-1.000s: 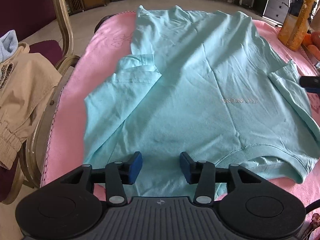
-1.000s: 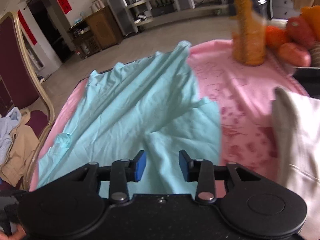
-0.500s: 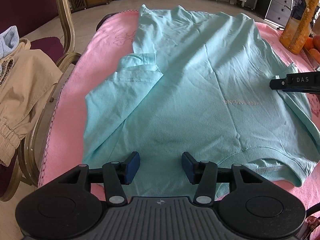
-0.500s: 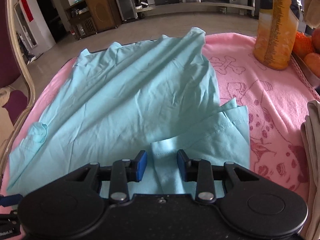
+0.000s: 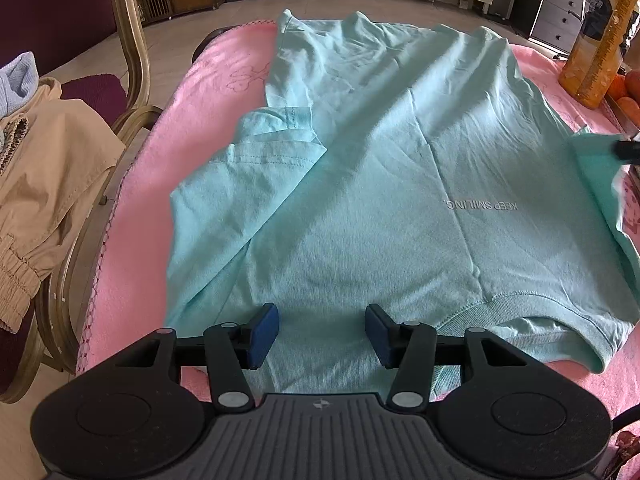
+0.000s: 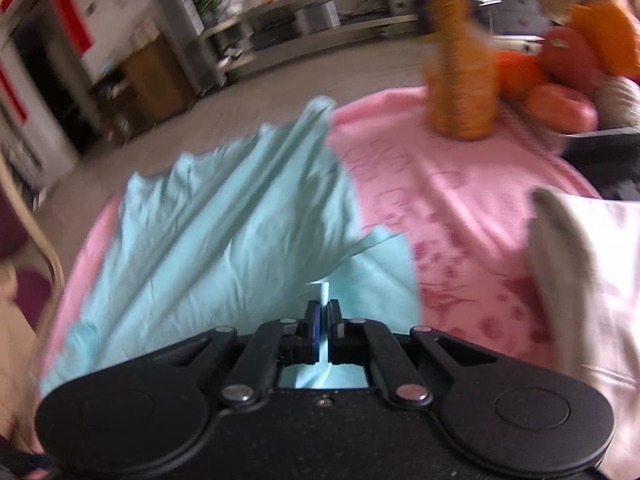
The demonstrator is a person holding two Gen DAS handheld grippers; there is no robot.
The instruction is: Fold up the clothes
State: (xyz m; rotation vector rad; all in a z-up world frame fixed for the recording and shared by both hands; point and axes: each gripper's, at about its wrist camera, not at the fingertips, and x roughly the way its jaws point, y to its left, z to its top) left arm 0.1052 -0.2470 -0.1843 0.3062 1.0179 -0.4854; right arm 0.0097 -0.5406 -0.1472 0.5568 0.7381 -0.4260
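— Watching the right claw (image 6: 322,312): it has just been closing and is now clenched on a pinch of the turquoise T-shirt's (image 5: 400,184) sleeve, with a nub of cloth poking out past the pads.

— And the left claw (image 5: 318,334)?

— Released, jaws apart, hovering over the shoulder next to the collar with fabric beneath them but nothing pressed. The shirt lies front-up along the pink-covered worktop (image 5: 132,248), its other sleeve already turned in.

— So how should this fold go?

— I'd lift that sleeve only enough to clear the body, then carry it inward and lay it flat, keeping the side edge straight. The left claw could pin the shoulder so the shirt doesn't drag.

— Room to move?

— Plenty over the shirt's middle. On the right, the orange bag (image 6: 460,92), the fruit (image 6: 560,80) and a pale folded garment (image 6: 580,280) crowd the edge, so inward is safer. On the left, the worktop's border and a chair (image 5: 132,80) holding a beige garment (image 5: 52,184) sit close.
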